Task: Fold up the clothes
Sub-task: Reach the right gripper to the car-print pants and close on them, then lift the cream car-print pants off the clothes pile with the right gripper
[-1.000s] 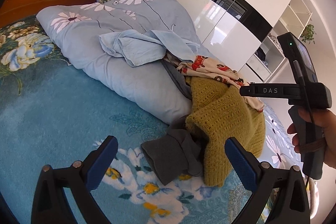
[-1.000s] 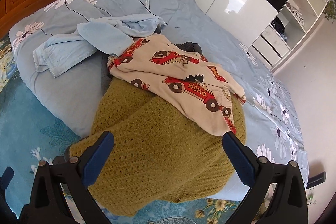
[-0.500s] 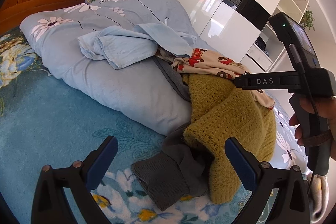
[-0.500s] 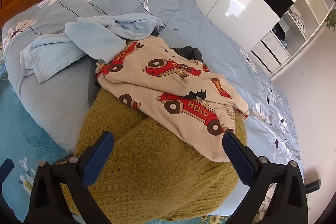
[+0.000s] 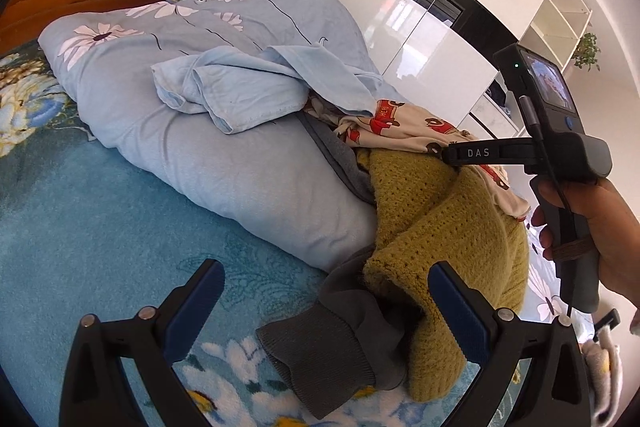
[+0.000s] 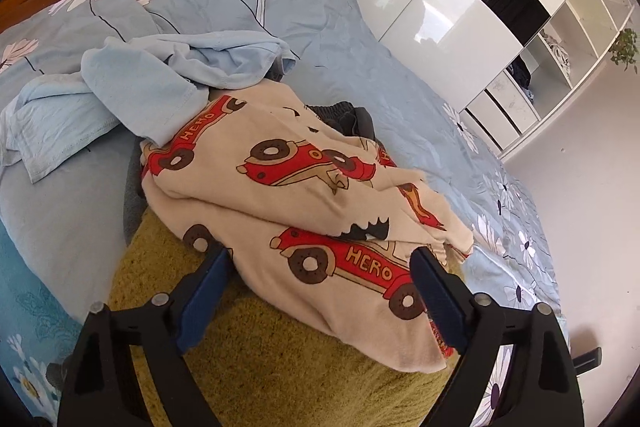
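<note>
1. The right gripper has its jaws closing around the cream garment, printed "HERO" on red cars; its pads are not yet pressing.
2. The left gripper is wide open over a grey cuff.
3. An olive knit sweater lies beneath the cream garment.
4. The right gripper's finger reads "DAS" in the left wrist view.
</note>
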### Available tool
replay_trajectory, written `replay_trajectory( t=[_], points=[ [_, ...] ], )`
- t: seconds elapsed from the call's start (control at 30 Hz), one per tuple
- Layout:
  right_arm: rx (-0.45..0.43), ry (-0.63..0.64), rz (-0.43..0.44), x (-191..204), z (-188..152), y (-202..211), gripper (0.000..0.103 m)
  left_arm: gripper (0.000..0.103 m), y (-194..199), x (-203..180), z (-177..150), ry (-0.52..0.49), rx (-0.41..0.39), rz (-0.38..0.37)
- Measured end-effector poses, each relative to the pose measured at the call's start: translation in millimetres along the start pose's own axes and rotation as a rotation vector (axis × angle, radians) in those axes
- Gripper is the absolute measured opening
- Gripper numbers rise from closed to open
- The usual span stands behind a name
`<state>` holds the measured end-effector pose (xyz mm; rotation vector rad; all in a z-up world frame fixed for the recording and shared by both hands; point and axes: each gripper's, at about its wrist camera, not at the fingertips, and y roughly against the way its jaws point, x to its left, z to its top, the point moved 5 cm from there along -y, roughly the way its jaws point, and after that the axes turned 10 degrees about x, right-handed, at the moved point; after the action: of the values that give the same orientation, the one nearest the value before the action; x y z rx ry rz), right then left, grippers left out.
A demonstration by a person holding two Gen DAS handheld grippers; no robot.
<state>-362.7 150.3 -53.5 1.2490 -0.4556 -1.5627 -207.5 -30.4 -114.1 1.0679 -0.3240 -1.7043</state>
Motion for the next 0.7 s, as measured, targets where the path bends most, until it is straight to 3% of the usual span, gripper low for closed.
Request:
replay_trajectory(
  t=[0.1,0.23,0.37,0.7],
  points=[
    [0.059,0.013,0.062,8.3,2.1,-9.0,0.065,0.103,0.8,2.8,-1.2,0.009,0.000,-0.001],
    [0.042,0.039,0.053,22.5,5.7,-0.6,0.017,0.103,4.4,6.2,-4.3,0.025,0.006,-0.013],
    [0.014,-0.033,0.033,12.5,15.2,13.1,0.007,0.103,14.6,9.3,-8.2,0.019,0.004,-0.005],
    [-0.101,-0.089,-0.034,-31.2,41.5,101.0,0.000,0.103,56.9,12.6,-26.5,0.101,0.025,-0.040]
  ],
)
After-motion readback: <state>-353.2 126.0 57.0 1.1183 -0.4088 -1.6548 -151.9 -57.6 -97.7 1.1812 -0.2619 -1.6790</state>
